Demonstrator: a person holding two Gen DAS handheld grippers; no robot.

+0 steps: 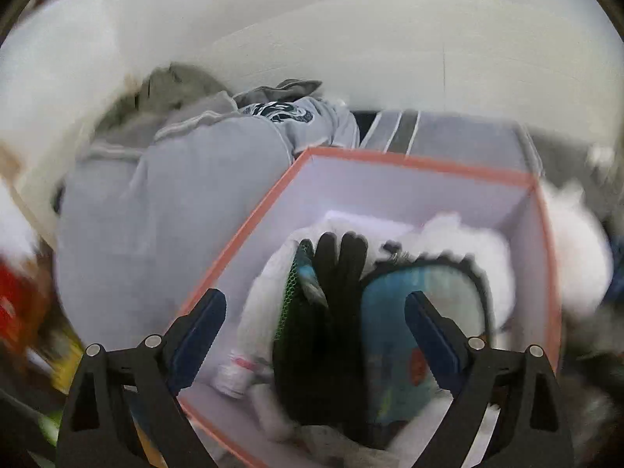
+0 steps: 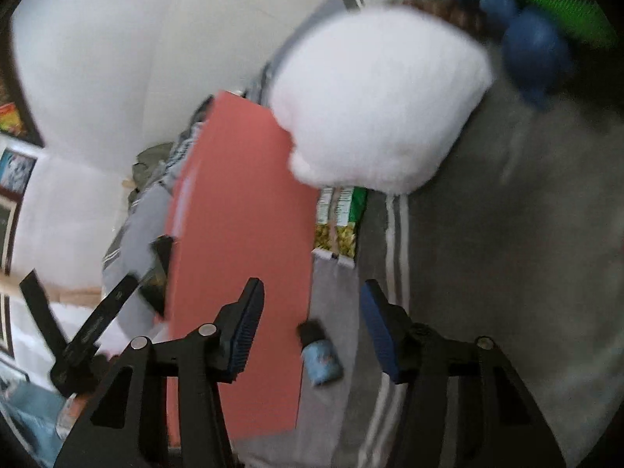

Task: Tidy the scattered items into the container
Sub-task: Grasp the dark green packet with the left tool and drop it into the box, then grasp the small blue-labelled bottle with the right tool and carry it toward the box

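An open coral-rimmed box point(image 1: 405, 163) with white inside holds a black glove point(image 1: 335, 273), a blue pouch point(image 1: 409, 331), white fluffy items and a small white bottle point(image 1: 234, 374). My left gripper point(image 1: 316, 319) is open and empty above the box. In the right wrist view the box's coral outer wall point(image 2: 241, 234) stands at the left. My right gripper point(image 2: 308, 327) is open, and a small blue bottle with a black cap point(image 2: 319, 355) lies on the grey cloth between its fingers. A white fluffy item point(image 2: 378, 101) sits by the box.
A grey sweatshirt point(image 1: 167, 195) lies left of the box. Green snack packets point(image 2: 339, 222), a blue toy point(image 2: 522, 39) and a green comb-like thing point(image 2: 565, 11) lie on the grey striped cloth point(image 2: 487, 273). Red and yellow items point(image 1: 23, 312) are at the far left.
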